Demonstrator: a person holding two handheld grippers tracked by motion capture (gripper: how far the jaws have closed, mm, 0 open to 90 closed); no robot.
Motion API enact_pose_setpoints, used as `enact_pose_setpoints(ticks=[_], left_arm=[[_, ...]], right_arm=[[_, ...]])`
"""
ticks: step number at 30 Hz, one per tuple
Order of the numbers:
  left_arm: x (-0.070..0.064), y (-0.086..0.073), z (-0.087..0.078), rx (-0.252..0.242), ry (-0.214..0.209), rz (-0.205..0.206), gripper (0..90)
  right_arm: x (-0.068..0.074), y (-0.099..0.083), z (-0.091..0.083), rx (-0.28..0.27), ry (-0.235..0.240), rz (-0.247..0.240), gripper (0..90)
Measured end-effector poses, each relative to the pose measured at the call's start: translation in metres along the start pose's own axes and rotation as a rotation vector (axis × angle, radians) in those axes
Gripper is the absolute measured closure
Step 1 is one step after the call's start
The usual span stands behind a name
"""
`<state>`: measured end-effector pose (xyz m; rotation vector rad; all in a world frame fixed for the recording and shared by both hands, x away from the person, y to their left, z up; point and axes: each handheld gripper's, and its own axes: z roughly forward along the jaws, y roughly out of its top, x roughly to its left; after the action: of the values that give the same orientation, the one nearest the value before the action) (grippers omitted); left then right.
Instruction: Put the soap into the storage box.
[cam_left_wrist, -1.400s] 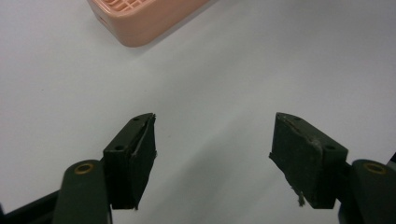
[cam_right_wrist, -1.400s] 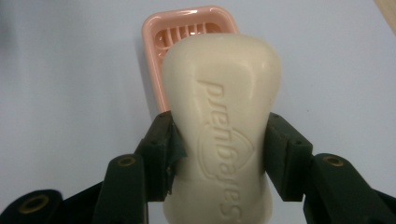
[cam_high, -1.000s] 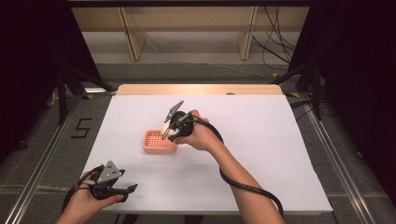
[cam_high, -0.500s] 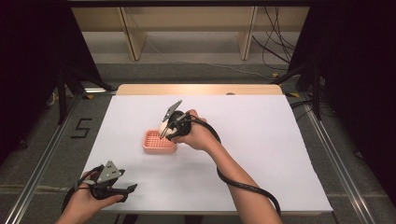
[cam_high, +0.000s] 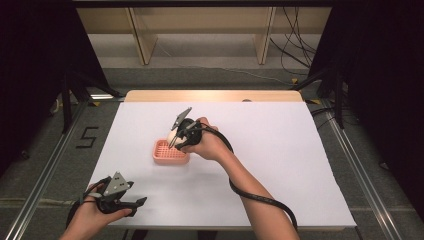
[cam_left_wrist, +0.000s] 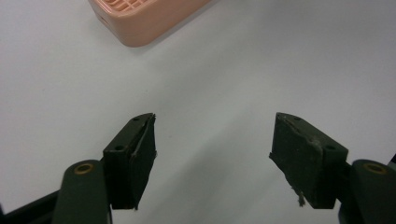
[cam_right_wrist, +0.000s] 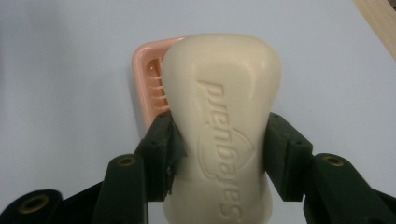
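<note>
A cream bar of soap (cam_right_wrist: 224, 121) with raised lettering is clamped between the jaws of my right gripper (cam_right_wrist: 218, 154), held just above a pink slotted soap dish (cam_right_wrist: 149, 88). In the high view the right gripper (cam_high: 176, 140) hovers over the dish (cam_high: 167, 152) near the table's middle, and the soap (cam_high: 172, 134) peeks out pale beside the jaws. My left gripper (cam_high: 134, 205) rests near the front left edge of the table, open with nothing between its jaws. From the left gripper view (cam_left_wrist: 212, 154), a corner of the dish (cam_left_wrist: 140, 18) lies farther off.
The white table top (cam_high: 280, 150) has a wooden strip (cam_high: 215, 96) along its far edge. Black cables trail from both grippers. Metal rails (cam_high: 360, 175) and dark frames flank the table, with wooden shelving legs (cam_high: 142, 40) beyond.
The right gripper with the soap has shifted slightly left and down toward the pink dish. The left gripper has stayed in place.
</note>
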<state>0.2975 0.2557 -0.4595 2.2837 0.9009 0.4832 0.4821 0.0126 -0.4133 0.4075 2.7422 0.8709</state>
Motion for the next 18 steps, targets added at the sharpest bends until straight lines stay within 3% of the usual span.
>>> enact_pose_setpoints(ticks=[3,8,9,14,15,18], left_arm=[[-0.0015,-0.0003,0.0016,-0.021,0.005,-0.026,30.2],[-0.0014,-0.0002,0.0014,-0.022,0.006,-0.025,30.1],[0.0003,0.0,-0.0005,0.001,-0.001,0.002,30.1],[-0.0013,-0.0002,0.0013,-0.023,0.006,-0.025,30.1],[-0.0023,-0.0006,0.0018,-0.023,-0.001,-0.047,30.2],[-0.0017,-0.0006,0.0015,-0.018,0.003,-0.041,30.2]], right_arm=[[0.0004,0.0008,0.0001,0.008,0.004,0.01,50.4],[0.0004,0.0026,0.0031,0.008,0.006,0.006,50.5],[0.0004,0.0026,0.0031,0.008,0.006,0.006,50.5],[-0.0003,0.0043,0.005,0.006,0.013,-0.003,50.5],[-0.0006,0.0046,0.0055,0.004,0.011,-0.006,50.5],[-0.0005,0.005,0.0068,0.007,0.012,-0.001,50.5]])
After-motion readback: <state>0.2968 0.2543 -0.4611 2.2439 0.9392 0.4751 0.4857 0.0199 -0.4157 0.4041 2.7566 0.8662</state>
